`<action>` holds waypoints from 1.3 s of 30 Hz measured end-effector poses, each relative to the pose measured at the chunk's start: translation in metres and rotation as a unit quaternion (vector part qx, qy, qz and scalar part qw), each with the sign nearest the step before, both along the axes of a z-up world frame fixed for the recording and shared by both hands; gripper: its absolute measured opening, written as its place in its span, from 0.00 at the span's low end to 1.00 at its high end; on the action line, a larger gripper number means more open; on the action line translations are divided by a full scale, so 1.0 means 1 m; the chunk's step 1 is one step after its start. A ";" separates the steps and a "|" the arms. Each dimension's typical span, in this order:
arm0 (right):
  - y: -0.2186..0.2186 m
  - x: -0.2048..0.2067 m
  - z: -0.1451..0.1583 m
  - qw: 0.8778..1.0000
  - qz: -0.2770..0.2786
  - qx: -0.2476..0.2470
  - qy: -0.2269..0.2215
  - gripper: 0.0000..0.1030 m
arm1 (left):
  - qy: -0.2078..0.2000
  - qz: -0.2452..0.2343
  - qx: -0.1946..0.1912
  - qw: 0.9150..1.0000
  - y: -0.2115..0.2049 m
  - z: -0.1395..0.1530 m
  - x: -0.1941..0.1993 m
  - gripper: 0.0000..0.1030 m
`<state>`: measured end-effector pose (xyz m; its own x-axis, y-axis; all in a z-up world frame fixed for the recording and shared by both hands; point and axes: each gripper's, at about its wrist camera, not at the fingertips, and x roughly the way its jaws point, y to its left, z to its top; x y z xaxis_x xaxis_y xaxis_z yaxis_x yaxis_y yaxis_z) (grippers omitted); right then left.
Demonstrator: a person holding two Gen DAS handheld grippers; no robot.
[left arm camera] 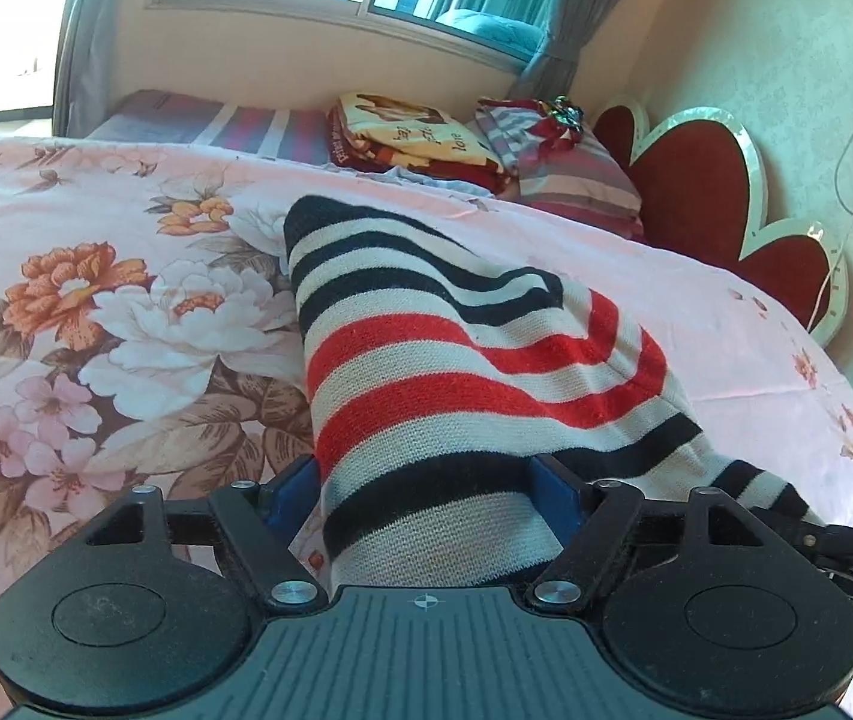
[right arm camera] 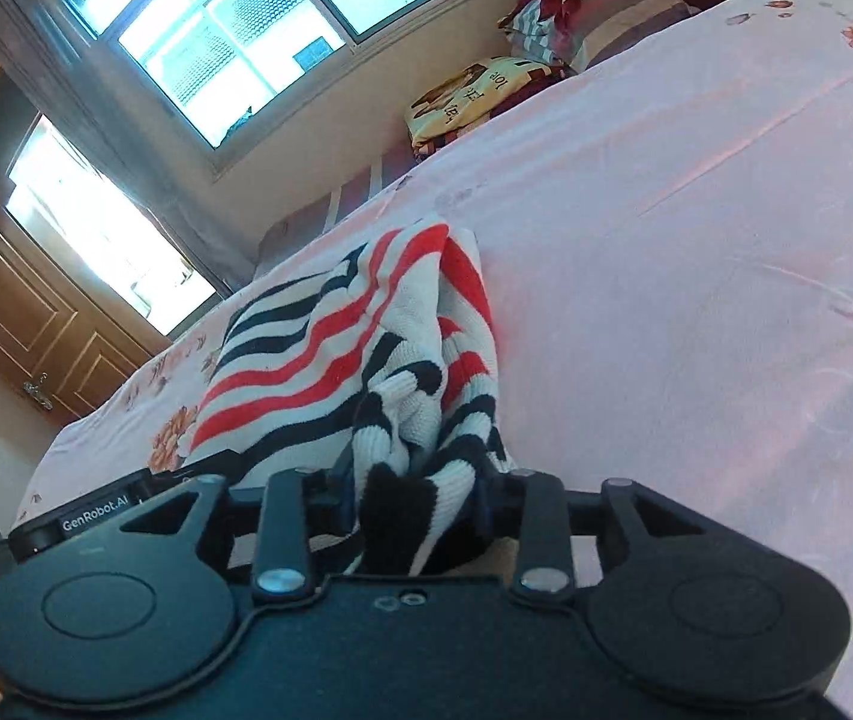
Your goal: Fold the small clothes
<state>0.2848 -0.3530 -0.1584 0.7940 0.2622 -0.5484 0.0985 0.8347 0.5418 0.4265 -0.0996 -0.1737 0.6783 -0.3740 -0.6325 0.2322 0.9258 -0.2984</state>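
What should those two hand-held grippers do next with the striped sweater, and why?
Probably carry the held edge forward over the far part. Both the left hand-held gripper and right hand-held gripper have the striped sweater between their fingers at its near end, while the rest lies on the floral bedsheet.

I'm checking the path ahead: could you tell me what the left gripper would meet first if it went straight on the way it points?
The left gripper already has the striped garment between its fingers, so it would push into that first; beyond lies the bed. Depth is hard to judge.
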 end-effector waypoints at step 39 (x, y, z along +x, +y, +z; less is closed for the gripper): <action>0.041 0.063 0.016 0.981 0.074 -0.180 0.012 0.24 | 0.039 0.005 0.009 0.999 -0.011 -0.003 0.026 0.88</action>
<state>0.3478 -0.3121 -0.1423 0.7479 0.1597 -0.6444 -0.0286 0.9775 0.2090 0.4525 -0.1110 -0.1772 0.6306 -0.3566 -0.6894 0.2006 0.9329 -0.2991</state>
